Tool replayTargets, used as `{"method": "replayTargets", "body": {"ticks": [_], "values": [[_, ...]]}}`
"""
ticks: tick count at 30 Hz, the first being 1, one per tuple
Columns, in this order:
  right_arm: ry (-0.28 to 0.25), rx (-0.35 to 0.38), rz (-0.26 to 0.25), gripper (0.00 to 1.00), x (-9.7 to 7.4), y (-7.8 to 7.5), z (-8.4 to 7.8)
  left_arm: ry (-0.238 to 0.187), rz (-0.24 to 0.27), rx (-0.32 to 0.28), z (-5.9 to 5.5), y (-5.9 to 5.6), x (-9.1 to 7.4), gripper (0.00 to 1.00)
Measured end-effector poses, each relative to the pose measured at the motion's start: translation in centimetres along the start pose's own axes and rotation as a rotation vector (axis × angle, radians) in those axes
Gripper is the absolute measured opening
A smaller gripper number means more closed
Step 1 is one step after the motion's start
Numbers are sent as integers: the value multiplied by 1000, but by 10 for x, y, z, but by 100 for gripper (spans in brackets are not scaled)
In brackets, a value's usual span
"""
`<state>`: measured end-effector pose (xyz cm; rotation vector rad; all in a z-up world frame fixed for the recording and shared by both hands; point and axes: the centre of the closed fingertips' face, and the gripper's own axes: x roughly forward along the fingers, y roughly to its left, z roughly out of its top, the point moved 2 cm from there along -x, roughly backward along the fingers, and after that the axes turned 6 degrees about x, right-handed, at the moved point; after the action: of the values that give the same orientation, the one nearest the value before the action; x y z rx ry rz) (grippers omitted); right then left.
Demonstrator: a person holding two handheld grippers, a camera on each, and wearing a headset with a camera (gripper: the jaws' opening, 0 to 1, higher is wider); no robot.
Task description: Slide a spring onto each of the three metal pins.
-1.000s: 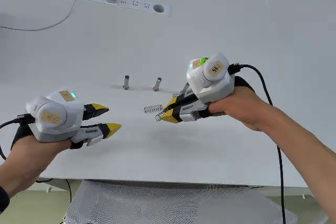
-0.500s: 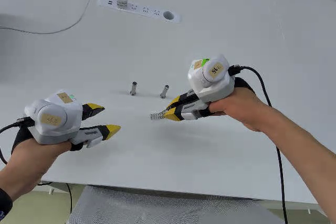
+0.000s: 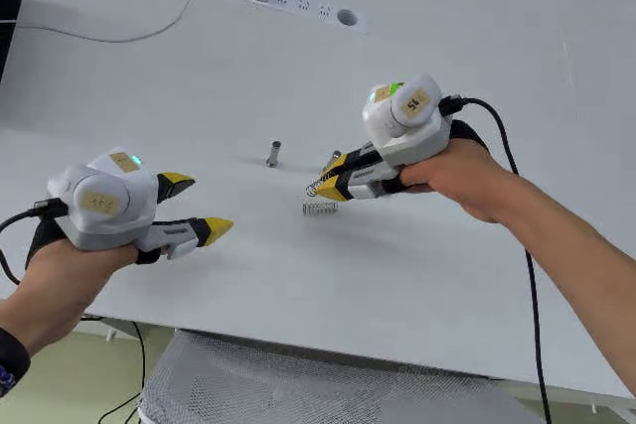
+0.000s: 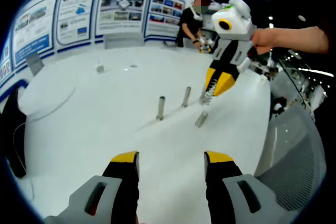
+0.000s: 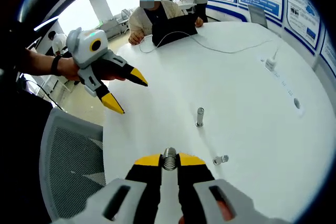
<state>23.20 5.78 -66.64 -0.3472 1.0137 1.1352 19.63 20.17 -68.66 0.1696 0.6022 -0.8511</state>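
My right hand-held gripper (image 3: 330,188) is clamped on the tail of a small coil spring (image 3: 315,188), which sticks out past the yellow tips and hangs above the tabletop (image 3: 427,265), just near of the row of metal pins. The left pin (image 3: 273,153) stands bare. The next pin (image 3: 334,158) peeks out just beyond my jaws and looks bare too. In the left gripper view a third pin (image 4: 203,94) stands partly behind the held spring. A second spring (image 3: 319,209) lies flat on the tabletop, near of the pins.

To do this well, I think I should turn my wrist until the coil's axis stands upright like the pin. Then I would centre the open end over the pin top and lower it straight, loosening my squeeze only once a few coils are over. A slanted coil could snag or spring away.

My left hand-held gripper (image 3: 202,206) has its jaws apart and holds nothing, well left of the pins.
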Motion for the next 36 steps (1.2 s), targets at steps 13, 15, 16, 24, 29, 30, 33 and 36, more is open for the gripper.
{"method": "replayTargets", "body": {"ticks": [13,15,16,24,29,30,33,36], "values": [[6,-30,-7,12,6,-20,20,-8,25,-32,1,6,-3,57],[7,-34,-10,12,7,-23,23,-3,28,-27,0,7,-4,58],[7,-37,-11,12,7,-25,26,-5,29,-32,0,7,-4,58],[12,-64,-22,12,11,-32,41,-10,36,-48,0,8,-7,62],[15,-69,-21,12,14,-36,46,-5,33,-49,-2,7,-7,62],[16,-71,-20,12,15,-37,47,-5,33,-50,-2,7,-7,62],[23,-78,-16,12,17,-39,48,-5,35,-53,-3,7,-9,62],[27,-81,-13,12,20,-40,49,-4,36,-52,-3,8,-10,62]]}}
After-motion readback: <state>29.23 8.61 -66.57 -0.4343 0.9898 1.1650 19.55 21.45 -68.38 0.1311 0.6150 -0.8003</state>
